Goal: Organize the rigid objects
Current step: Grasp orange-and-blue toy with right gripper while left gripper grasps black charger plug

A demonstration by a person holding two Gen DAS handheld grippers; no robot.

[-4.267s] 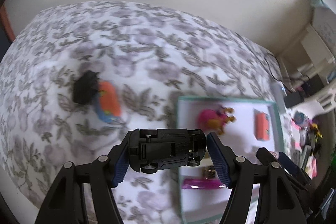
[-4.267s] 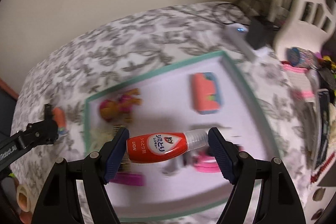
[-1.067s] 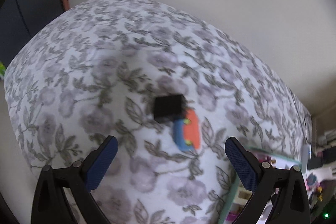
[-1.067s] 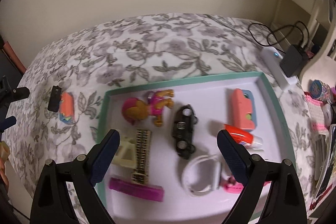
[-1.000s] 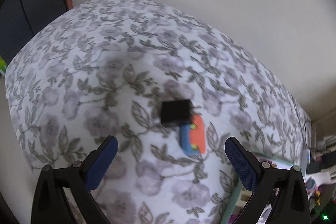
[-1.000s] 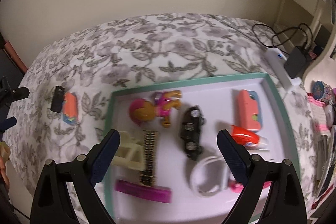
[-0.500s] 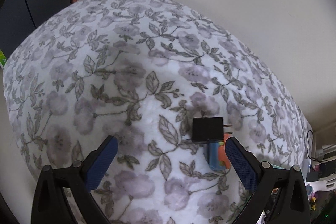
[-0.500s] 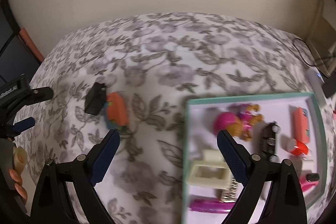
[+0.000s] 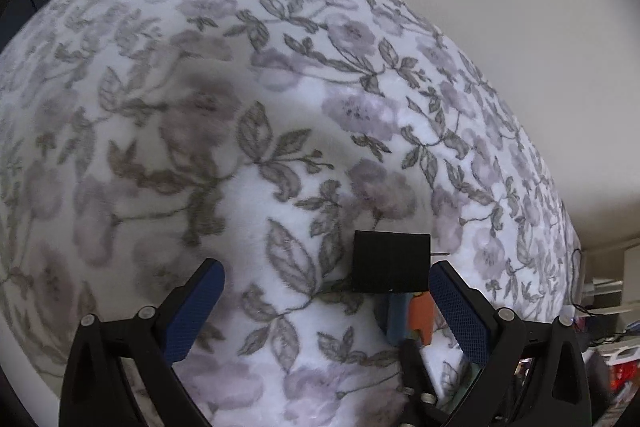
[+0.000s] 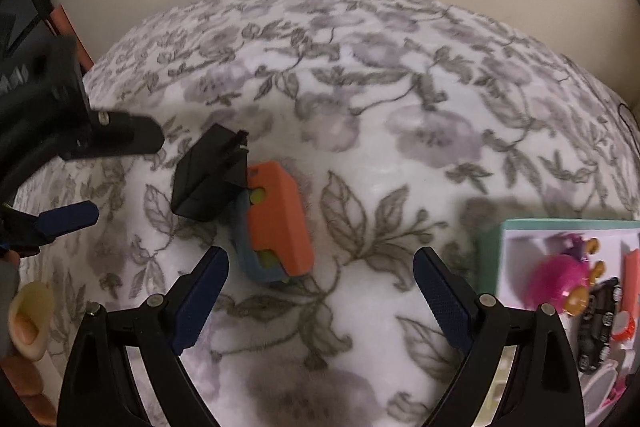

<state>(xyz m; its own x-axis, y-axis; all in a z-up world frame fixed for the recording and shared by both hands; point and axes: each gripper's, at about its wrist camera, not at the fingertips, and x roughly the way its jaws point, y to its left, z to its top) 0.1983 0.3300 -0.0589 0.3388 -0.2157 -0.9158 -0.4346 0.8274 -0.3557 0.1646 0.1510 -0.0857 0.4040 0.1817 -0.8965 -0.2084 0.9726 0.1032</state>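
Observation:
A black plug-in charger (image 9: pixel 390 261) lies on the flowered bedspread, leaning against an orange and blue block toy (image 9: pixel 420 315). My left gripper (image 9: pixel 324 291) is open, low over the cover, with the charger just inside its right fingertip. In the right wrist view the charger (image 10: pixel 212 175) and the orange and blue toy (image 10: pixel 278 223) lie just ahead of my open right gripper (image 10: pixel 320 267). The left gripper (image 10: pixel 104 179) comes in from the left there, its fingers spread beside the charger. Neither gripper holds anything.
A teal-rimmed tray (image 10: pixel 492 255) sits at the right edge, holding a pink figure (image 10: pixel 560 279), a black toy car (image 10: pixel 600 323) and other small items. A hand (image 10: pixel 28 319) shows at the lower left. A wall runs behind the bed.
Both grippers have moved left and closer to the charger and the orange toy. The tray has slid to the right edge of the right wrist view. Earlier each gripper let go of its item.

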